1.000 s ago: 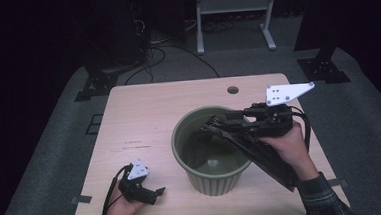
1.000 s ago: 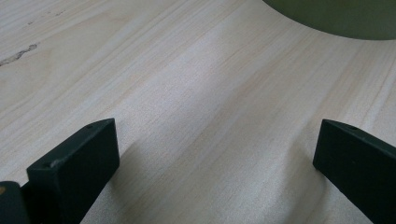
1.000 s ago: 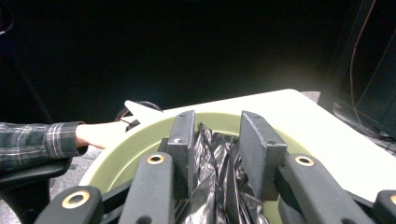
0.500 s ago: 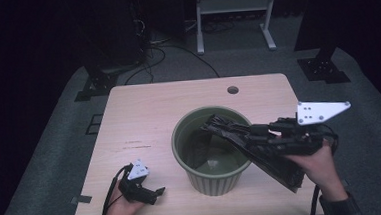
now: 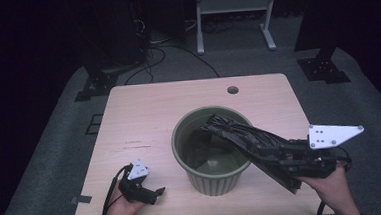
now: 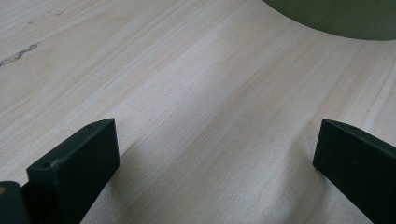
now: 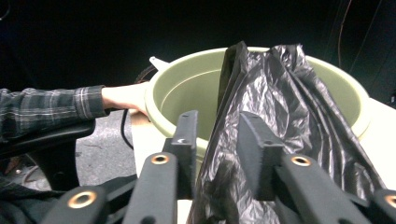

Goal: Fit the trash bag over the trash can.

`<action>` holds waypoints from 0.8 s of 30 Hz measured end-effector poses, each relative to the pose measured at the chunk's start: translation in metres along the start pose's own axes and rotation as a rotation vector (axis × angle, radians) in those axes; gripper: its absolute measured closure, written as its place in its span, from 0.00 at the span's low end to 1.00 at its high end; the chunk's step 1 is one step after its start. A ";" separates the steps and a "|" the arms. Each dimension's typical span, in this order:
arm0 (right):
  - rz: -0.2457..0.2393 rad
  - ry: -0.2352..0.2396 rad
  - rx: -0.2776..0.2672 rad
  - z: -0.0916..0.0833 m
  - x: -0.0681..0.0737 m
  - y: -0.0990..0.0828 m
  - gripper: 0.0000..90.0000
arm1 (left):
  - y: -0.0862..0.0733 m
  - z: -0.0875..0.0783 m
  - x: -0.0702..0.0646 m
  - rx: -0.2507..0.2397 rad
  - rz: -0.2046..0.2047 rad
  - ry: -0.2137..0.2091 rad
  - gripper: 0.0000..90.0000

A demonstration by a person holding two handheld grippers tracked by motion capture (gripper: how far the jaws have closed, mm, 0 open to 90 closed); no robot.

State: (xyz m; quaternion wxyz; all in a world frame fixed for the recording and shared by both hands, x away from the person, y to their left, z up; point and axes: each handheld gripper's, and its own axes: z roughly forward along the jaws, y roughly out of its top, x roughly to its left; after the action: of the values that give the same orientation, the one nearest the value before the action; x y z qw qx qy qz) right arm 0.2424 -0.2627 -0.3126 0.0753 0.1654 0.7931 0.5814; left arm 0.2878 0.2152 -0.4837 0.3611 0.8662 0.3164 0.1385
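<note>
High view: pale wood table (image 5: 178,108), grey carpet (image 5: 55,146), dark room.

The counter (image 5: 149,115) is showing pale wood with fine grain lines. The bucket (image 5: 213,181) is looking dull olive green, and the crinkled bag (image 5: 240,134) is gleaming glossy black. Both tongs, left (image 5: 153,194) and right (image 7: 217,140), are appearing black with a white 3-cornered plate (image 5: 333,135). The sleeve (image 7: 51,109) is showing grey plaid.
</note>
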 end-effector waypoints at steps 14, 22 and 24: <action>0.009 -0.001 -0.007 0.001 -0.007 0.004 1.00 | 0.001 -0.002 0.000 -0.007 -0.004 -0.012 0.00; -0.015 -0.023 -0.043 0.001 -0.020 0.027 1.00 | 0.013 -0.019 -0.002 -0.107 -0.005 -0.054 0.00; -0.012 -0.021 -0.060 0.001 -0.025 0.032 1.00 | 0.016 -0.023 -0.003 -0.135 0.002 -0.077 0.00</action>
State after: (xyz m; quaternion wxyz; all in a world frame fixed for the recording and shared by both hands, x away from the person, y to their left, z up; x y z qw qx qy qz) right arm 0.2719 -0.2617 -0.2843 0.0917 0.1644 0.7754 0.6027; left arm 0.2820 0.2174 -0.4559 0.4306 0.8449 0.2910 0.1265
